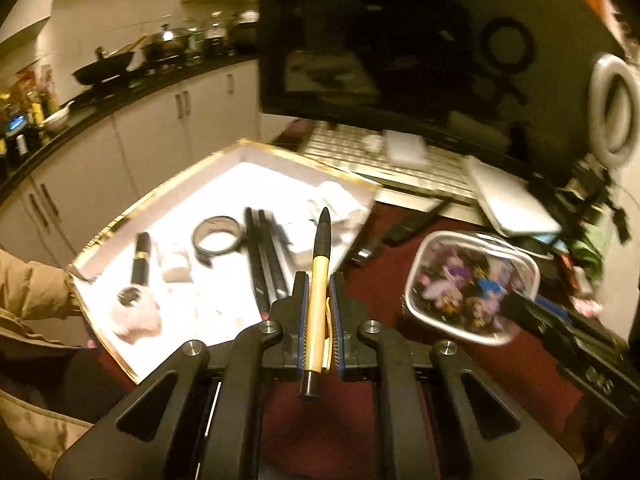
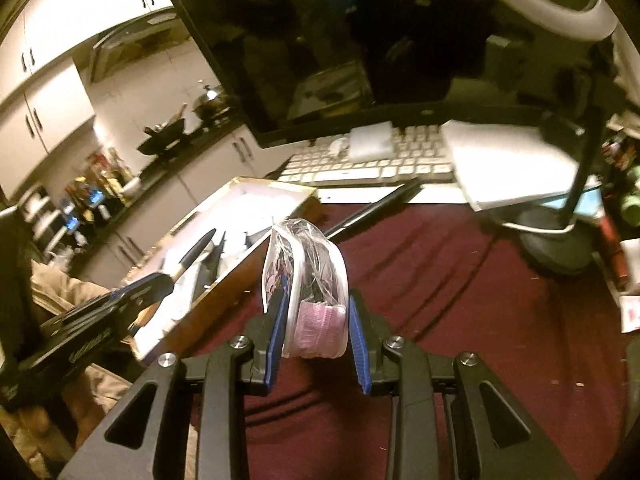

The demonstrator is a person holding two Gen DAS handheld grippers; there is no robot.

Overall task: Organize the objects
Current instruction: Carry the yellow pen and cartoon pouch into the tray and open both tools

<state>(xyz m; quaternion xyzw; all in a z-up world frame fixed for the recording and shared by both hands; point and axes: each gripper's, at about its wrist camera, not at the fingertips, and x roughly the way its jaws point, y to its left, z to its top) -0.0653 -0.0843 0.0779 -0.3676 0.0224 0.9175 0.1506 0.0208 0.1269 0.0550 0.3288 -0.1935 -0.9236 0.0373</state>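
My left gripper (image 1: 319, 280) is shut on a yellow pen with black ends (image 1: 318, 296), held over the near right edge of a white gold-rimmed tray (image 1: 120, 216). The tray holds a black lipstick tube (image 1: 141, 258), a tape ring (image 1: 218, 236), black sticks (image 1: 266, 256) and small white items. My right gripper (image 2: 316, 300) is shut on a clear zip pouch (image 2: 306, 280) with pink and purple contents, held above the maroon cloth (image 2: 460, 300). The pouch also shows in the left wrist view (image 1: 468, 280), with the right gripper's body beside it. The left gripper and pen show in the right wrist view (image 2: 132, 296).
A dark monitor (image 1: 400, 40) and white keyboard (image 1: 380, 156) stand behind the tray. A ring light (image 1: 614, 108) and its stand base (image 2: 560, 240) sit at the right with cluttered items. A black remote (image 1: 400, 228) lies on the cloth. Kitchen counter lies at left.
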